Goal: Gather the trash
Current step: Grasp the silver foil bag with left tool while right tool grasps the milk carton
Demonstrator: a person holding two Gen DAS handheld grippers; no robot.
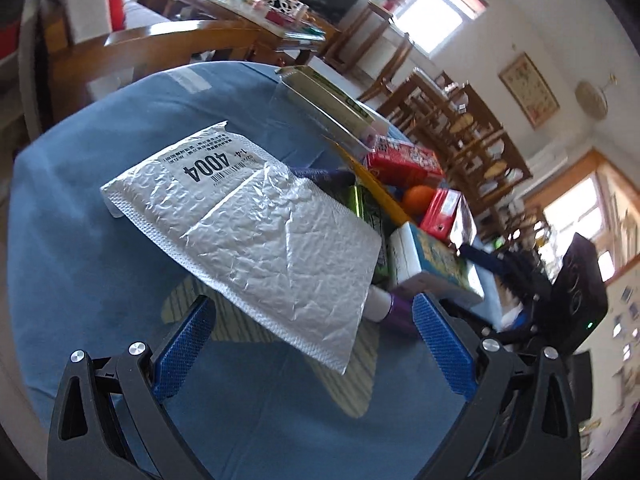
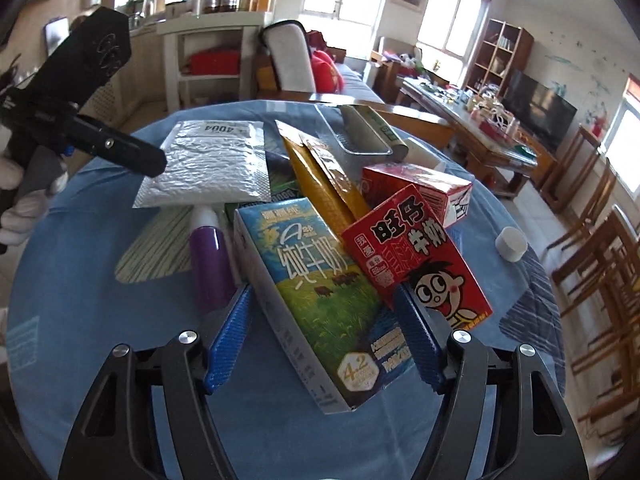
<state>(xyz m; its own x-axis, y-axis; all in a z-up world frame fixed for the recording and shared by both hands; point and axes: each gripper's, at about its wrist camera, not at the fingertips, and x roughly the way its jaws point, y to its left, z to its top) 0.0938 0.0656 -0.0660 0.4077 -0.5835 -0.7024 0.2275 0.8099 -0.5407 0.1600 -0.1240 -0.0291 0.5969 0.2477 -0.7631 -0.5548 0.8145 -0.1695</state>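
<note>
A pile of trash lies on the blue tablecloth point(image 1: 100, 208). A white bubble mailer point(image 1: 248, 220) marked 4004 rests on the pile's left side. My left gripper point(image 1: 312, 312) is open, its jaws either side of the mailer's near corner, not touching. My right gripper point(image 2: 324, 304) is open around the blue-green milk carton point(image 2: 320, 292), with a red milk box point(image 2: 416, 256) leaning over the right finger. A purple bottle point(image 2: 212, 264), yellow packets point(image 2: 320, 184) and another red box point(image 2: 420, 188) lie in the pile. The left gripper shows in the right wrist view point(image 2: 152, 160).
A clear plastic tray point(image 2: 356, 136) holding a green-white box sits at the far side of the table. A white cap point(image 2: 511, 243) lies alone on the right. Wooden chairs point(image 2: 600, 272) stand around the table, and a wooden coffee table point(image 2: 480, 140) stands beyond.
</note>
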